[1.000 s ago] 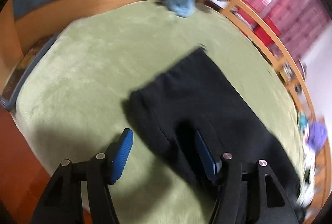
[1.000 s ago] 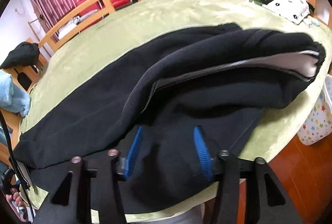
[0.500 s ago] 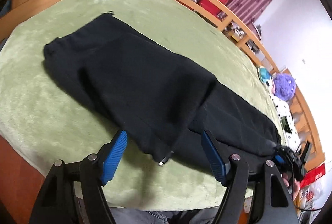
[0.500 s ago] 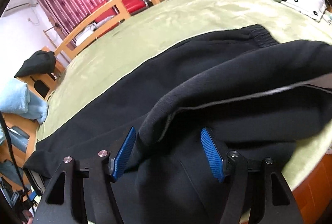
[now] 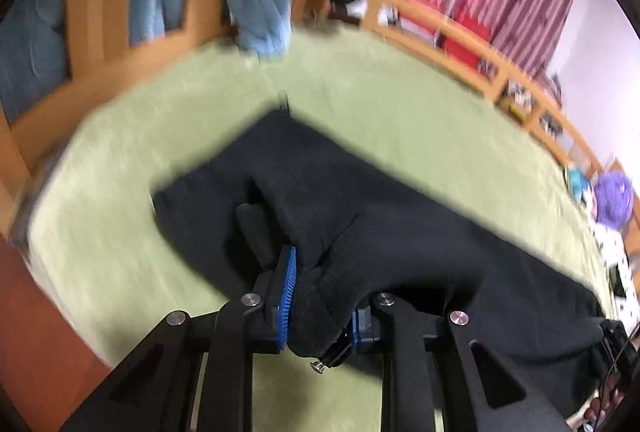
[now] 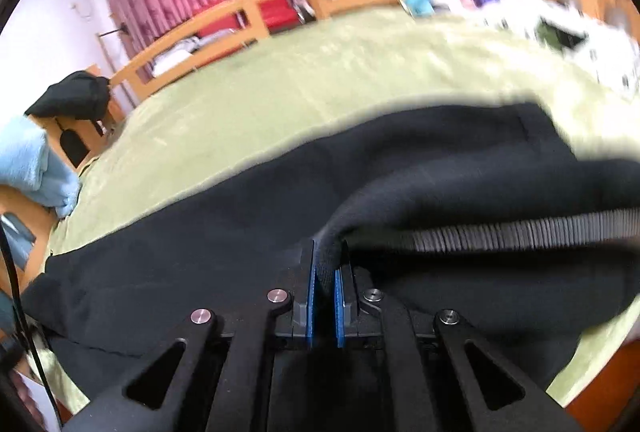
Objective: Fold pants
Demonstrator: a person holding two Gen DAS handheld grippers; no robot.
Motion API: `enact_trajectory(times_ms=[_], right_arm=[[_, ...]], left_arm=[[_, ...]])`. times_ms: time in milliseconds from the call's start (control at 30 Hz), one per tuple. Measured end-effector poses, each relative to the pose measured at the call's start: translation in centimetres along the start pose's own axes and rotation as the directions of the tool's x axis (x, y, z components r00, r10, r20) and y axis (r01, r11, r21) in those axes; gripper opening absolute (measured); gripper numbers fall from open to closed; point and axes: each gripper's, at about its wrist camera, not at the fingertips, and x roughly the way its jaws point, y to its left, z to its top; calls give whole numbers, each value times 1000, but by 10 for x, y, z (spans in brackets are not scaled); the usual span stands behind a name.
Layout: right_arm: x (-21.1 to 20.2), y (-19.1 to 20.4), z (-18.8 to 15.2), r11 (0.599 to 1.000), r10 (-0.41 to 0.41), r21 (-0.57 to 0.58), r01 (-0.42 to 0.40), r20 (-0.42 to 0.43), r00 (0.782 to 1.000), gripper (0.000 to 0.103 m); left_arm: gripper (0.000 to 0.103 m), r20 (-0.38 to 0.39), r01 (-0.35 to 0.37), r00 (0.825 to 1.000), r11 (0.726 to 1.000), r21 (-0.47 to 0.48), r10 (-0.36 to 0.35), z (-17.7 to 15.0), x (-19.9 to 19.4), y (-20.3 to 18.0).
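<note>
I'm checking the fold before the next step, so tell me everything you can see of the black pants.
The pants are black, of thick, soft, fleece-like cloth, and lie lengthwise on the green blanket. A ribbed grey waistband shows at one end. The right gripper is shut on a fold near that band. The left gripper pinches a bunched edge at the other end, where a cord tip hangs.

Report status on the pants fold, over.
Left gripper shut on pants. Right gripper shut on waistband edge. Pants spread across green bed. Nothing obstructing.
</note>
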Motion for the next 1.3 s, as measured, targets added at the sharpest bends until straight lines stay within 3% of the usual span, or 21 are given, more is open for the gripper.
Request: enact_trajectory(times_ms=[133,300,333,400,467,600,700,867,933,1067,1167,1267,1300], right_arm=[[14,1,45,990,110,81,-111,22,994,8],[56,3,90,984,126,124,-126,5,992,8],[67,2,101,980,139,146,-138,3,990,8],[93,-1,115,968,169,193,-158,-46,984,25],[123,-4,122,955,188,253,-158,-101,977,39],[138,0,116,947,231,258,-190,-138,963,41],[127,6,103,960,206,216,-176,-127,970,45],[93,8,69,973,186,162,-164,-133,973,46],[80,5,53,979,166,141,-146,-149,975,47],[52,2,24,989,122,102,-104,-194,973,47],[35,-1,7,994,84,90,-66,-218,972,47],[21,-6,-10,990,85,134,-53,-248,965,47],[19,-7,-14,989,82,142,-47,-253,964,47]], left_arm=[[20,50,35,998,999,-24,-34,45,7,1],[22,-3,53,999,996,-74,-53,95,46,-10],[27,-14,45,999,996,-80,-47,104,57,-14],[51,-54,-12,999,997,-79,8,111,76,-24],[54,-61,-52,997,995,-84,47,116,88,-29],[72,-37,-46,998,994,-102,43,121,88,-21],[73,-66,-91,994,992,-87,86,116,91,-13],[73,-176,-5,984,991,-132,-19,77,94,11],[73,-207,3,978,991,-133,-30,56,95,17],[73,-219,-18,976,988,-152,-16,29,109,27],[72,-204,-55,979,974,-218,10,29,125,39],[70,-170,-16,985,961,-278,-33,38,137,44],[48,-168,-19,985,959,-282,-30,41,141,44]])
